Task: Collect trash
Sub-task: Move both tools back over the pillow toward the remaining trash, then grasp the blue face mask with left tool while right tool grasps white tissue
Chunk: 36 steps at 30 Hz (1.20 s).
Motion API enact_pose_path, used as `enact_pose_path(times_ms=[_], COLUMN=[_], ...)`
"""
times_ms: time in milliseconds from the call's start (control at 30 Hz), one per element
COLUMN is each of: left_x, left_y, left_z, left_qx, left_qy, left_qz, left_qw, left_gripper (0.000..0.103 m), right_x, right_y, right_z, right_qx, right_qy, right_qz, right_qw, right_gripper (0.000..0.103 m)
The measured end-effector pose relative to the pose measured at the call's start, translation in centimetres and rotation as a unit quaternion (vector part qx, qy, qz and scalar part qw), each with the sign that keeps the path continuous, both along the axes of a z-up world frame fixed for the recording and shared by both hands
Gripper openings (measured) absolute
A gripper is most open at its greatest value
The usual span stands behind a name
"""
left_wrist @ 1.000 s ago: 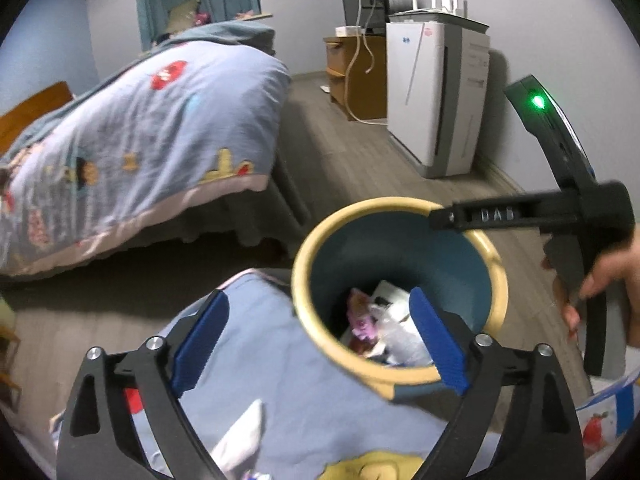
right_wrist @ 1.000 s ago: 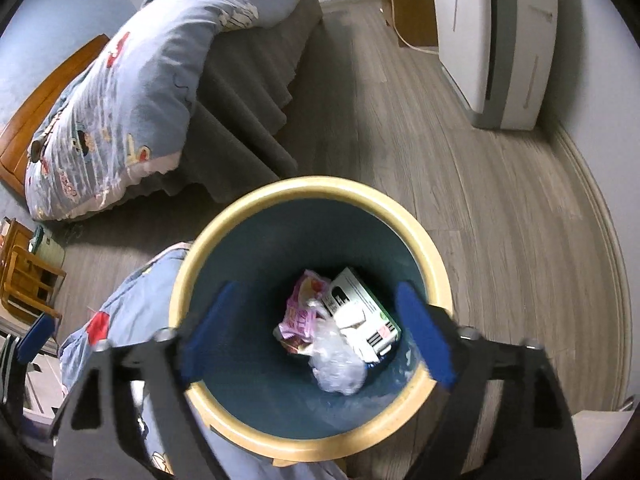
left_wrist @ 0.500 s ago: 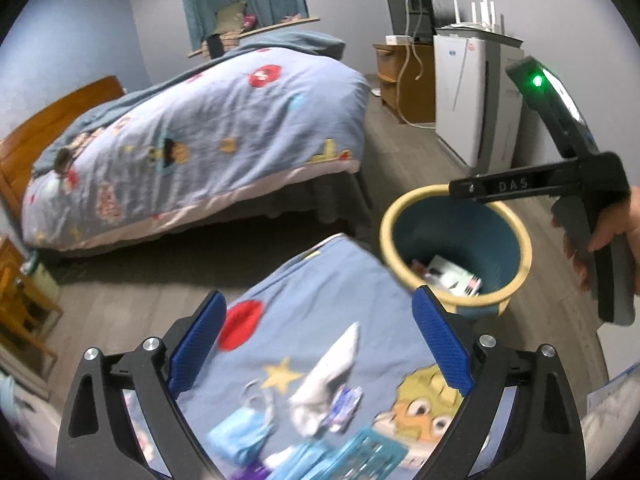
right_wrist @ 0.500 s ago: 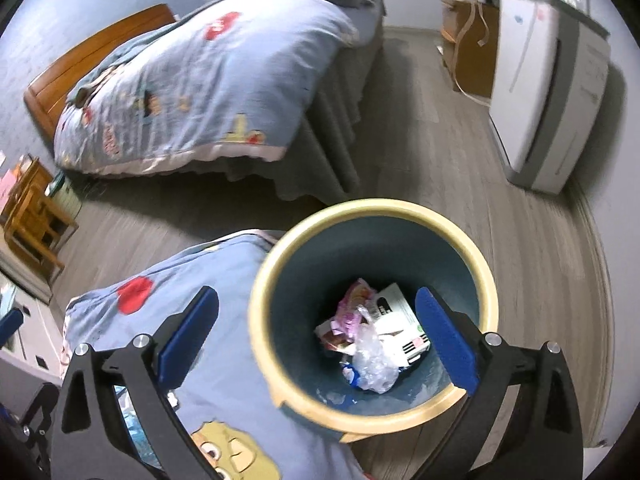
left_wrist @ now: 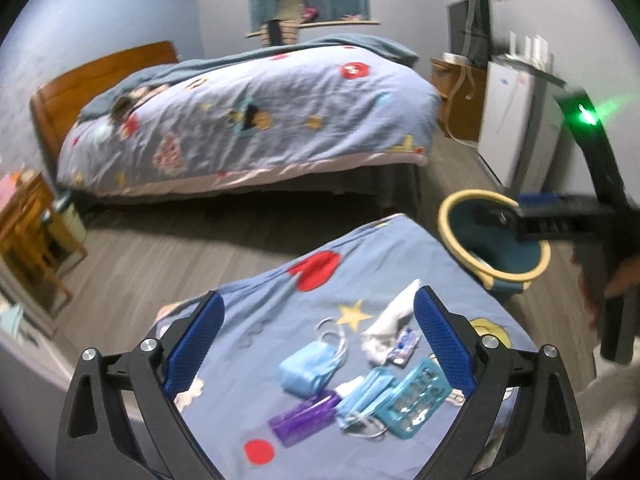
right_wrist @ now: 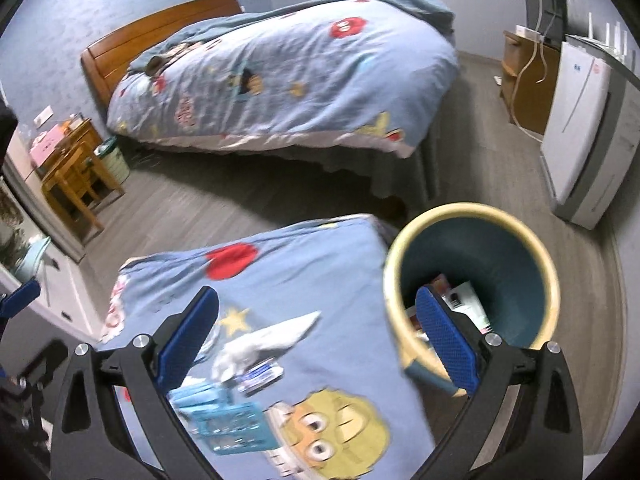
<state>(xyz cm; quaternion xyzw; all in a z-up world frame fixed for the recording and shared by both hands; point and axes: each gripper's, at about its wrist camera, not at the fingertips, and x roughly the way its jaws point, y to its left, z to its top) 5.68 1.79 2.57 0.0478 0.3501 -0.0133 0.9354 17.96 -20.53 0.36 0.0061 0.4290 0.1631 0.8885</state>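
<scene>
Both claws, left (left_wrist: 316, 344) and right (right_wrist: 318, 336), have swung from the bin (right_wrist: 472, 280) back over the surface (left_wrist: 380, 264) (wide, empty), ready for the next trash, the tissue (left_wrist: 390, 328).

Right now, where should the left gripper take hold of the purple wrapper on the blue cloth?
Grip the purple wrapper across its narrow middle, coming from above with the left gripper open. It lies flat and elongated, and its near long edge looks clear of the blue masks.
</scene>
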Motion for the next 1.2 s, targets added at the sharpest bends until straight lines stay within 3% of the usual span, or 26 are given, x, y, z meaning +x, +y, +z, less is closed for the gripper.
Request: enact_pose_path(times_ms=[100, 333, 400, 467, 700, 967, 1200], left_x=[-0.4, -0.3, -0.2, 0.3, 1.7, 3.9, 5.6], left_y=[2.3, 6.2, 6.8, 7.2, 7.0, 6.6, 5.8], left_z=[-0.9, -2.8, -3.3, -4.5, -8.0, -12.3, -15.0], left_qx=[-0.016, -0.028, -0.016, 0.001, 0.000, 0.000, -0.011], left_qy=[0.006, 0.037, 0.034, 0.052, 0.097, 0.141, 0.171], left_qz=[0.027, 0.079, 0.083, 0.092, 0.086, 0.090, 0.081], left_qw=[0.9995, 0.9958, 0.9958, 0.9944, 0.9915, 0.9859, 0.9818], left_gripper=[0.095, 0.095, 0.095, 0.095, 0.095, 0.095, 0.093], right_x=[-1.8, -4.3, -4.2, -3.7, -1.1, 2.7, 4.0], right_y=[2.5, 5.9, 6.2, 6.1, 4.6, 3.3, 4.3], right_z=[-1.2, -6.9, -7.5, -7.6, -8.5, -11.5, -13.4], right_qx=[-0.015, -0.042, -0.053, -0.057, -0.025, -0.013, 0.014], right_qy=[0.008, 0.084, 0.088, 0.088, 0.109, 0.141, 0.167], right_qz=[0.023, 0.037, 0.034, 0.024, -0.019, -0.054, -0.049], right_qw=[1.000, 0.995, 0.994, 0.994, 0.994, 0.988, 0.985], right_gripper=[0.097, 0.097, 0.097, 0.097, 0.097, 0.095, 0.081])
